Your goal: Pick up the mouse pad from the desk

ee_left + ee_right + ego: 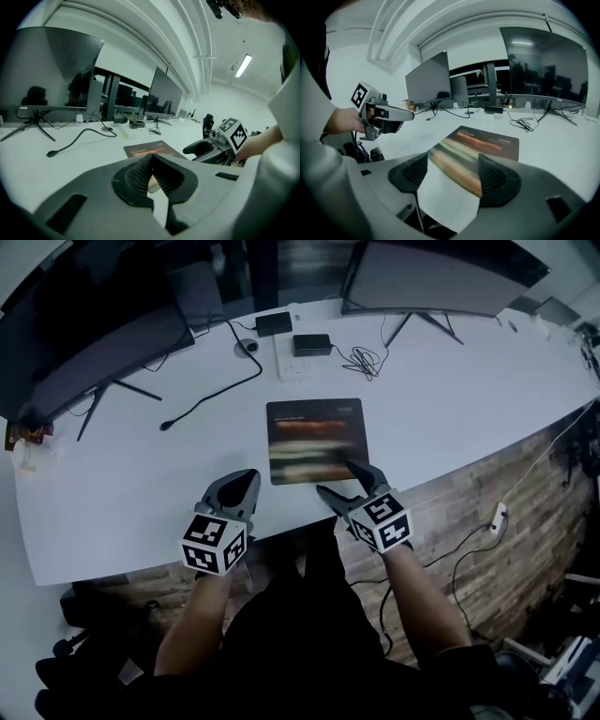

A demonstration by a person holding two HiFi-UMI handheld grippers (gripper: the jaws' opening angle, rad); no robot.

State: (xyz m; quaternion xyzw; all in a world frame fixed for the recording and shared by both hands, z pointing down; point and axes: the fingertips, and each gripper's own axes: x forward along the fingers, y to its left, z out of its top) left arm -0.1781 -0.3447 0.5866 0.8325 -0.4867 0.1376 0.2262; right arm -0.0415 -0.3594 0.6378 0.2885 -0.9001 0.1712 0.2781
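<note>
The mouse pad (315, 441) is a dark rectangle with blurred red and pale stripes, lying flat on the white desk (450, 399) near its front edge. My right gripper (337, 478) stands open over the pad's near right corner. In the right gripper view the mouse pad (483, 143) runs between the two pads of the right gripper (452, 176), and neither presses on it. My left gripper (246, 487) hovers shut and empty just left of the pad's near left corner. The left gripper view shows the left gripper (150, 174) with its pads together and the mouse pad (147, 150) beyond.
Two dark monitors (94, 343) (441, 277) stand at the back on tripod feet. Between them lie a white power strip (292, 362), two black boxes (311, 344), a coiled cable (366, 360) and a long black cable (211, 395). The desk's curved front edge is right under my grippers.
</note>
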